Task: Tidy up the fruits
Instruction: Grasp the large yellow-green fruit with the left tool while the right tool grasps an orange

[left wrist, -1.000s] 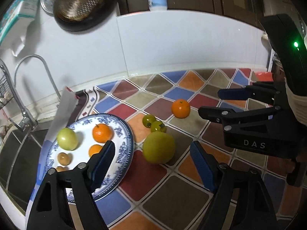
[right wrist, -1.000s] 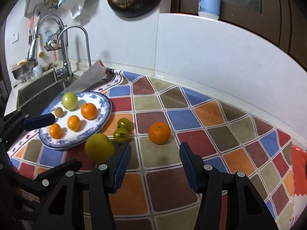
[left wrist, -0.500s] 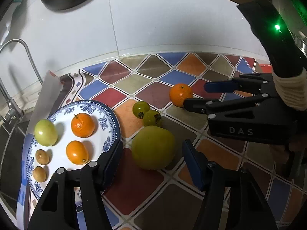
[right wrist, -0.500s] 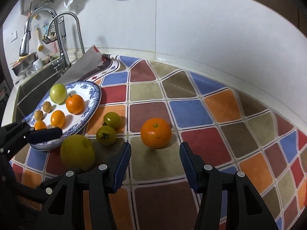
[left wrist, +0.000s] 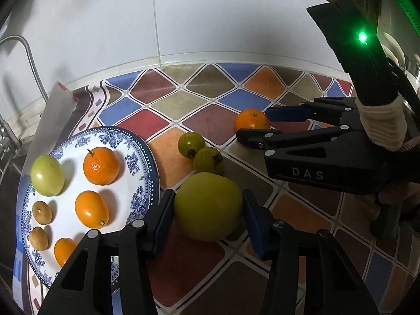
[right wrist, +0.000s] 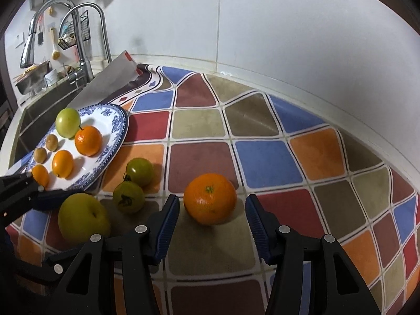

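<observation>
A large yellow-green fruit (left wrist: 208, 206) lies on the patterned mat between the open fingers of my left gripper (left wrist: 208, 210); it also shows in the right wrist view (right wrist: 82, 216). An orange (right wrist: 210, 198) lies between the open fingers of my right gripper (right wrist: 212, 220), which also shows in the left wrist view (left wrist: 258, 128) around the orange (left wrist: 250, 122). Two small green tomatoes (left wrist: 200, 152) sit between these fruits. A blue-and-white plate (left wrist: 143, 162) at the left holds several fruits.
A sink (right wrist: 39, 110) with a tap (right wrist: 86, 34) lies left of the plate. A white tiled wall (left wrist: 210, 26) runs behind the counter. The mat's upturned corner (right wrist: 126, 63) stands behind the plate. The colourful mat (right wrist: 262, 152) stretches to the right.
Both grippers have moved forward and down. The left one now straddles the large yellow-green fruit, the right one straddles the orange. Neither has closed.
</observation>
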Demonstrator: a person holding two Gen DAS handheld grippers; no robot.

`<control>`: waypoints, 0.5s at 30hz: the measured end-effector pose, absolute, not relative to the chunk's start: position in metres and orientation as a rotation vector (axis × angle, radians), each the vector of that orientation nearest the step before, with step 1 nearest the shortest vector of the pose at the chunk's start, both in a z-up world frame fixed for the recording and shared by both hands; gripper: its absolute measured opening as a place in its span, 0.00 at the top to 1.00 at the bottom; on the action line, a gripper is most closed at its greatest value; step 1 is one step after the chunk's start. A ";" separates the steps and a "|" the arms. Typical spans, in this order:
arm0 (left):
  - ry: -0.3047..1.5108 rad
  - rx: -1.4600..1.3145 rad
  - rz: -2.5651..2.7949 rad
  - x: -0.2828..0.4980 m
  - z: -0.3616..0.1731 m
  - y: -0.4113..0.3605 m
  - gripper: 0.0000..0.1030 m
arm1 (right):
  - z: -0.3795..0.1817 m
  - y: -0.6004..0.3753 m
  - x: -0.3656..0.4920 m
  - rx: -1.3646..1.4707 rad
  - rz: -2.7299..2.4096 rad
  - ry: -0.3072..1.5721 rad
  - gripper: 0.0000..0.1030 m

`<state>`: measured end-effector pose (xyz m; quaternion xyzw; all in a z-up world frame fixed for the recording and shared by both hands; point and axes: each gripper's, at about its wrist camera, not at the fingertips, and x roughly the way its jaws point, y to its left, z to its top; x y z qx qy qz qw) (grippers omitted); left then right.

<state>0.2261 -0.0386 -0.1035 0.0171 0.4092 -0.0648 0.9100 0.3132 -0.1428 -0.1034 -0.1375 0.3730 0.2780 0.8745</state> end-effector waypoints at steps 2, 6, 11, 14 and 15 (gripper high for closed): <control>0.844 0.029 -0.136 0.226 -0.104 -0.038 0.51 | -0.103 -0.142 0.314 -0.287 0.581 0.776 0.54; 0.848 0.017 -0.137 0.225 -0.103 -0.036 0.52 | -0.104 -0.140 0.313 -0.285 0.581 0.781 0.58; 0.829 0.005 -0.136 0.219 -0.095 -0.034 0.52 | -0.099 -0.146 0.302 -0.265 0.576 0.782 0.58; 0.808 0.003 -0.138 0.214 -0.088 -0.033 0.52 | -0.093 -0.150 0.292 -0.251 0.569 0.775 0.58; 0.803 0.001 -0.140 0.213 -0.086 -0.032 0.52 | -0.091 -0.152 0.288 -0.246 0.567 0.770 0.58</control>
